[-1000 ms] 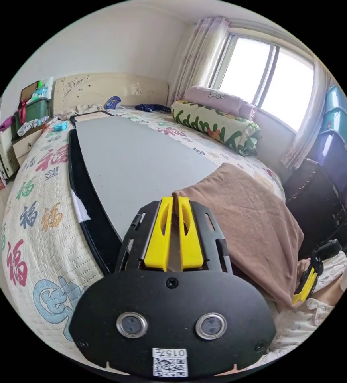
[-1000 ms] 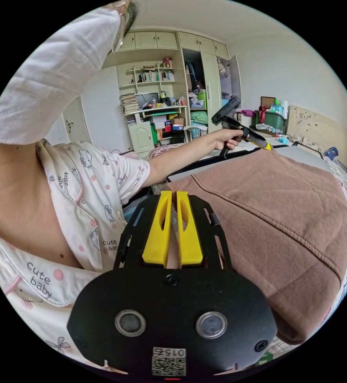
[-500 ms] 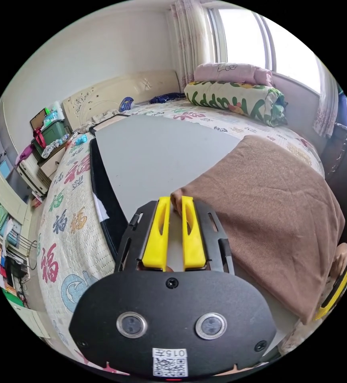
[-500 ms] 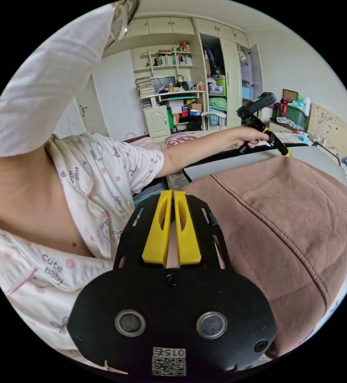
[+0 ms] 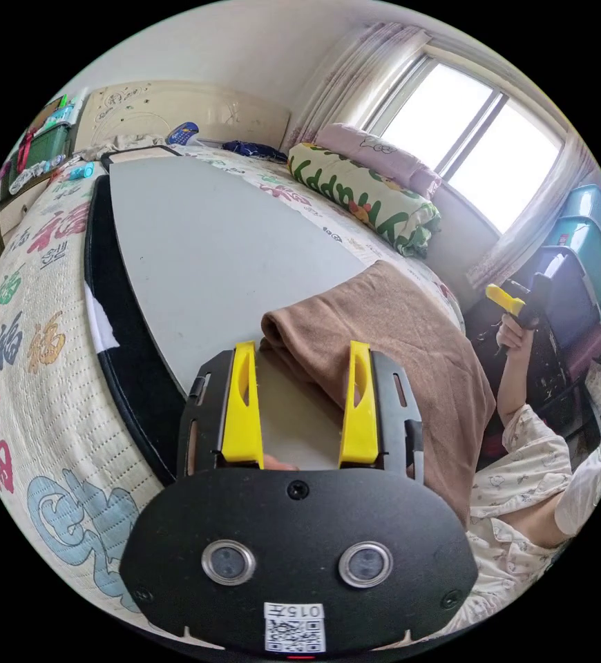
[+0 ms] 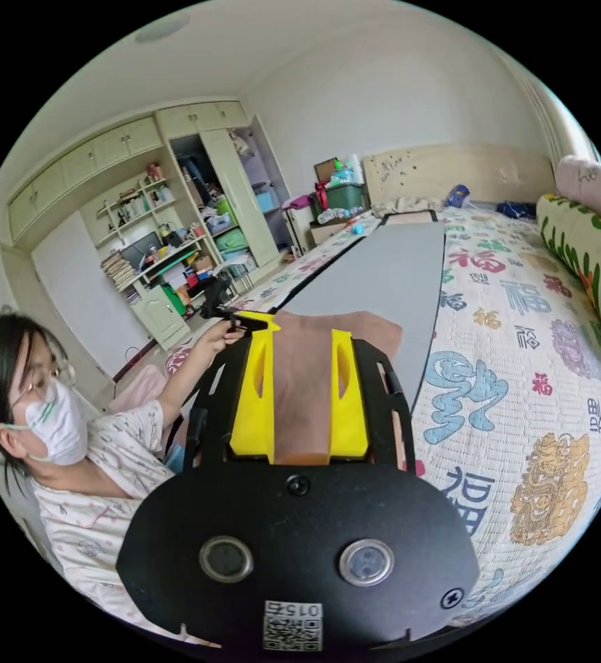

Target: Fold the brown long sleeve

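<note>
**Brown long sleeve folded on the board, both sets of jaws spread**

Shows a brown long sleeve point(image 5: 383, 345) lying as a compact folded stack on the near end of a grey board point(image 5: 204, 235) set on a bed point(image 5: 31, 290) with a printed quilt. Hangs partly over the board's near right edge, towards a person in patterned pyjamas point(image 5: 521, 469).

Left gripper point(image 5: 299, 404): yellow jaws spread wide, hovering just at the garment's rolled near-left corner, pinching nothing.

Right gripper point(image 6: 300, 400): jaws likewise spread, held above the cloth, lifted clear of it in the left gripper view.

Looks released on both sides. Appears nearly or fully done; possibly one smoothing or squaring of the overhanging edge left.
</note>
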Demonstrator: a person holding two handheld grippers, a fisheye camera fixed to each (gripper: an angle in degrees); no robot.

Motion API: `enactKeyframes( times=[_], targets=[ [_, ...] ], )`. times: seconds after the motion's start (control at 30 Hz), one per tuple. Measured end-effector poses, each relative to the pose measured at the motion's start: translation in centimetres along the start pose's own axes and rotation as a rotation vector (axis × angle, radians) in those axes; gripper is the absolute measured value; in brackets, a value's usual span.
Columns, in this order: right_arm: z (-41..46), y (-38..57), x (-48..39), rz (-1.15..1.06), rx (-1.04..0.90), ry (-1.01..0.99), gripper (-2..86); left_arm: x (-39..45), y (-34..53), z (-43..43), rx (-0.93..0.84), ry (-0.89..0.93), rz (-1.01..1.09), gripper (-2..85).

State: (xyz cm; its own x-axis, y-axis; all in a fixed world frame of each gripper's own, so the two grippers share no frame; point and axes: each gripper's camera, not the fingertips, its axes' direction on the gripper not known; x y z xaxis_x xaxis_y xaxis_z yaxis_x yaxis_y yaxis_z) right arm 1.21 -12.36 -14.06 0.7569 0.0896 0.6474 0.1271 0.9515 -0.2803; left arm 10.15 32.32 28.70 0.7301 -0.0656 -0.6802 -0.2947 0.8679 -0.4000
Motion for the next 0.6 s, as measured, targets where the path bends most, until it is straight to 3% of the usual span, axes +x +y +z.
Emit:
enactKeyframes(
  times=[0.3, 0.6],
  targets=[
    [11.4, -9.1, 5.8, 0.142, -0.200, 0.121, 17.5, -4.9, 1.1, 3.7, -0.002, 0.038, 0.004, 17.7],
    [16.6, -13.7, 5.0, 0.209, -0.276, -0.030, 14.0, -11.7, 2.9, 5.2, -0.003, 0.141, -0.026, 16.0]
  ],
)
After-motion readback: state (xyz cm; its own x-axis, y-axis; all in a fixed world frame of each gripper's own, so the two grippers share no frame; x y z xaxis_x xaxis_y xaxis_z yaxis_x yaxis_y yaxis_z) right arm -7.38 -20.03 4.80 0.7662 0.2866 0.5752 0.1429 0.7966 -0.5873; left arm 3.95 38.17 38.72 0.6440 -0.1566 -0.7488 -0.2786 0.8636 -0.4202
